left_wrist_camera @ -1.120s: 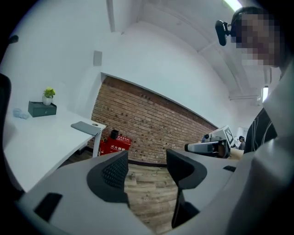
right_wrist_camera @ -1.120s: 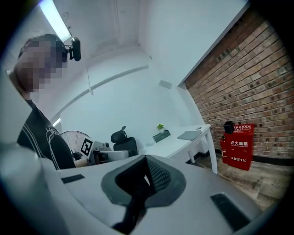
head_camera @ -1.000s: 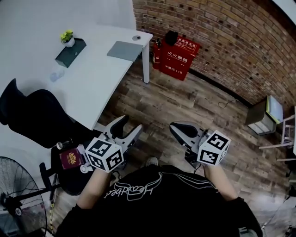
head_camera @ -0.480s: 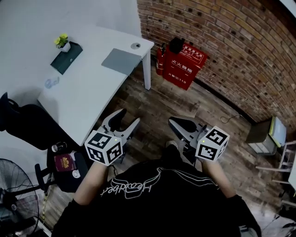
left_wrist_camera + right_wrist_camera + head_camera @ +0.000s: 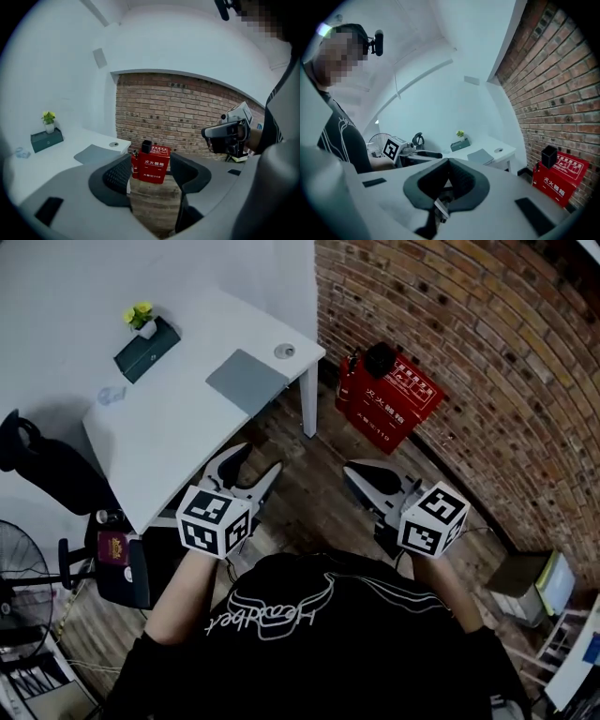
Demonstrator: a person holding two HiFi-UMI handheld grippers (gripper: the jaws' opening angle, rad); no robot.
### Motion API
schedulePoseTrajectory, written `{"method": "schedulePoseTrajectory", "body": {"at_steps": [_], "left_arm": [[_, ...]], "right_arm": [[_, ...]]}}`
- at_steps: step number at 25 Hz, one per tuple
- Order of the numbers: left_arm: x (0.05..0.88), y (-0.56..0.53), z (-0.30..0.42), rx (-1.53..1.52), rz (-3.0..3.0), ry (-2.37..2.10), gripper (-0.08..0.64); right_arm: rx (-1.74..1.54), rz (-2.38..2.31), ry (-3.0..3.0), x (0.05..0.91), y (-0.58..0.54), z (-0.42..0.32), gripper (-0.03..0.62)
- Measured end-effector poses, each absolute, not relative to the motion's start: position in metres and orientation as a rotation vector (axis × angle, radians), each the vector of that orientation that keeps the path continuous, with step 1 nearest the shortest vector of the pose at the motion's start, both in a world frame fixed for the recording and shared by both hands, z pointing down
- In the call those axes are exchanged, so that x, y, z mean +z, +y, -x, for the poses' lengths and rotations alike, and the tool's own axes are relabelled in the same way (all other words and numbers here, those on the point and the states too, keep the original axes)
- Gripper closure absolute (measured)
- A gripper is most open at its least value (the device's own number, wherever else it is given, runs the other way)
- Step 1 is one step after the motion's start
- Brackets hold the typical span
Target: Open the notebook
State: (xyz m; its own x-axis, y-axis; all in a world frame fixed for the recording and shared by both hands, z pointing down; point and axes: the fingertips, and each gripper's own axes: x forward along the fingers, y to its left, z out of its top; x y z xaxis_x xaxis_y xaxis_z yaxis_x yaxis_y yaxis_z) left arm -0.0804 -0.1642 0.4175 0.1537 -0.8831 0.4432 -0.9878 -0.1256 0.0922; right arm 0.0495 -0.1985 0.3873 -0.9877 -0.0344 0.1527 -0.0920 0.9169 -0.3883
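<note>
The notebook (image 5: pixel 246 381) is a flat grey book lying closed near the right end of the white desk (image 5: pixel 178 427). It also shows in the left gripper view as the notebook (image 5: pixel 96 153) and in the right gripper view as the notebook (image 5: pixel 480 155). Both grippers hover over the wooden floor, short of the desk. My left gripper (image 5: pixel 249 470) is open and empty; between the jaws of the left gripper (image 5: pixel 150 171) I see only the red box. My right gripper (image 5: pixel 370 482) is shut on nothing, and the tips of the right gripper (image 5: pixel 449 162) meet.
A red fire-equipment box (image 5: pixel 389 390) stands against the brick wall (image 5: pixel 487 343). On the desk sit a dark green box with a small plant (image 5: pixel 145 345) and a cable hole (image 5: pixel 285 351). A black chair (image 5: pixel 42 470), a stool with a red booklet (image 5: pixel 112 547) and a fan (image 5: pixel 19 577) stand at left.
The person has stepped toward the desk and turned, so the desk corner and red box now sit closer. Both grippers keep the same pose: left open, right shut.
</note>
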Motion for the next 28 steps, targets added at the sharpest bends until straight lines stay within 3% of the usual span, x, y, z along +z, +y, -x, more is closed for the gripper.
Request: {"method": "schedulePoseTrajectory", "body": {"at_steps": [11, 28], "left_arm": [[0.452, -0.252, 0.126, 0.519, -1.940, -1.876, 0.295], [0.584, -0.358, 0.201, 0.912, -1.774, -1.801, 0.295]], "right_arm": [[0.612, -0.016, -2.905, 0.398, -0.263, -0.020, 0.591], [0.740, 0.033, -2.798, 0.434, -0.360, 0.059, 0.591]]}}
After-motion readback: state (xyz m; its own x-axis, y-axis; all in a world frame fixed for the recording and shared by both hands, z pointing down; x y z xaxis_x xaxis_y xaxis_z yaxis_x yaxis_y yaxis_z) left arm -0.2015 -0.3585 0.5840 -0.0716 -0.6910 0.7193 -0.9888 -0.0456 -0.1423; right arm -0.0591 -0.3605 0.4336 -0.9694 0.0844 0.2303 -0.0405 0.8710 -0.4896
